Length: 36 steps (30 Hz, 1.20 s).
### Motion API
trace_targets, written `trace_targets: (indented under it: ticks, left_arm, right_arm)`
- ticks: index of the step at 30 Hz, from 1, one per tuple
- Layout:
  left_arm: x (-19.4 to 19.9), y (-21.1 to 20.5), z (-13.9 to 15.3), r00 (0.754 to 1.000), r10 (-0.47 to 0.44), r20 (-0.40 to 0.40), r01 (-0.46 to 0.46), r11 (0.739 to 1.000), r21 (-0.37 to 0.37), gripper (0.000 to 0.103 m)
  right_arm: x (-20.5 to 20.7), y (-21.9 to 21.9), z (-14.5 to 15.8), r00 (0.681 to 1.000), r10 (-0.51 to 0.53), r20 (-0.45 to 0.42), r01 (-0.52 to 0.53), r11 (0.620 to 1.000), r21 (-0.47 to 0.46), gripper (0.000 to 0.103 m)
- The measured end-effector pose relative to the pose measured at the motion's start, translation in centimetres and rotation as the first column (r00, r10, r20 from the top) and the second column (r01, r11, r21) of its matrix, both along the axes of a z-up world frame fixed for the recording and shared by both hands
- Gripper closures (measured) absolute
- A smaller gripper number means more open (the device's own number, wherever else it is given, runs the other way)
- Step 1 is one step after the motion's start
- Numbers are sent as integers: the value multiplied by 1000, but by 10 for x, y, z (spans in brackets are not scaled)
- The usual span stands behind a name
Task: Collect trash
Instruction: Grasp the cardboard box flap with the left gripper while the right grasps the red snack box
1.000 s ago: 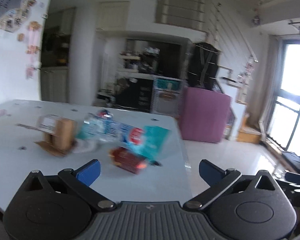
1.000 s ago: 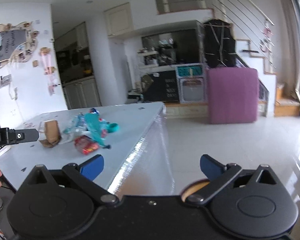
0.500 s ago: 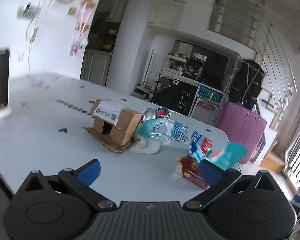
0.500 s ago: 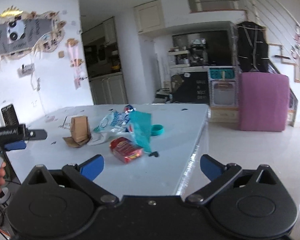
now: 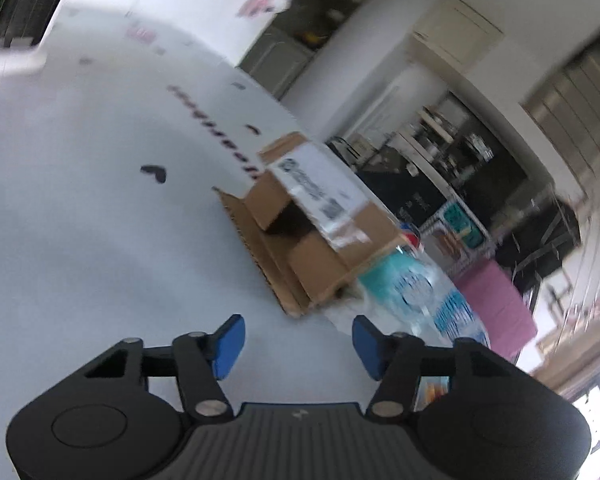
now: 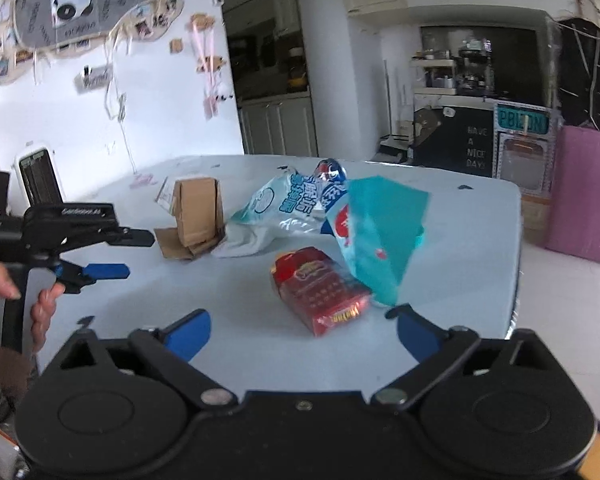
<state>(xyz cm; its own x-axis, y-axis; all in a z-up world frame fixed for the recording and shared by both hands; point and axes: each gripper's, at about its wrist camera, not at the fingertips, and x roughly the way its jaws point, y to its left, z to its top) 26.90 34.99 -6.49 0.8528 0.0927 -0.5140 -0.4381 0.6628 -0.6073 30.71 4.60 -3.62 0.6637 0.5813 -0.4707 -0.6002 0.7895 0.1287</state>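
Observation:
Trash lies on a white table [image 6: 476,216]: a torn cardboard box [image 5: 316,224] [image 6: 196,212], a crumpled clear and teal plastic bag [image 6: 276,208] [image 5: 420,292], a teal wrapper [image 6: 384,232], a crushed can [image 6: 330,170] and a red snack packet [image 6: 320,292]. My left gripper [image 5: 296,340] is open and empty just in front of the box's near corner; it also shows in the right wrist view [image 6: 100,272]. My right gripper [image 6: 304,332] is open and empty, close in front of the red packet.
The table's right edge [image 6: 516,280] drops to a tiled floor [image 6: 572,300]. A pink box [image 6: 588,196] stands beyond it. A white wall with decorations [image 6: 80,16] runs on the left. Small black marks [image 5: 154,172] dot the tabletop.
Both grippers have moved in toward the trash. The left one swung left and tilted, now close to the cardboard box. The right one came up to the red packet.

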Motion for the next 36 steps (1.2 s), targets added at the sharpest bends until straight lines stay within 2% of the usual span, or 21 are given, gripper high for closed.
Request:
trace_targets:
  ticks: [4,8,10,11,12,13,16,17,20,21,24,29,32,36]
  left_arm:
    - [17,20,-15,997,71,10,-70,994,-85,54]
    - [34,30,-15,994,106,18,-103,988,-115,56]
    - [42,30,-15,995,102,7,-101,991,-90,63]
    - [46,30,-15,995,98,-2,-98,992,-75,72]
    - [49,31,-17,995,93,-18,-94,993,-64,88]
    - [52,32,-18,995,88,-36,-90,994,-59,91]
    - [51,29,-15,997,65,-38,-66,998,-25,92]
    - [49,26,-12,998,49,-36,-49,999,-2,93]
    - [38,15,-1,999,-17,-44,21,996,92,93]
    - [32,11,2,998,-40,-54,46,991,127,93]
    - [13,1,10,993,-94,-77,107,977,187,93]
    - [-22,-8,24,973,-186,-138,214,949,231,93]
    - [-41,-14,33,950,-249,-187,292,920,260,92]
    - [-61,-19,43,904,-329,-273,403,868,289,92]
  right_arm:
    - [22,14,-6,1000,13,9,-12,999,-40,12]
    - [43,22,-12,1000,26,-6,-26,998,-50,13]
    - [50,27,-15,999,34,-1,-34,997,-75,13]
    - [55,28,-16,999,34,3,-34,996,-83,12]
    - [58,29,-17,999,32,4,-32,996,-88,12]
    - [61,30,-19,1000,31,-3,-31,996,-88,12]
    - [67,29,-24,999,34,-41,-37,997,-71,13]
    - [66,29,-25,998,35,-52,-39,997,-68,17]
    - [57,30,-26,998,31,-56,-36,996,-83,39]
    - [54,30,-26,998,28,-56,-33,995,-90,40]
    - [41,29,-25,998,32,-60,-38,995,-94,41]
    - [12,16,-22,997,-3,-77,-3,998,-68,41]
    - [-6,3,-19,996,-26,-89,20,997,-71,41]
    - [-37,-18,-17,992,-60,-113,53,996,-66,41]
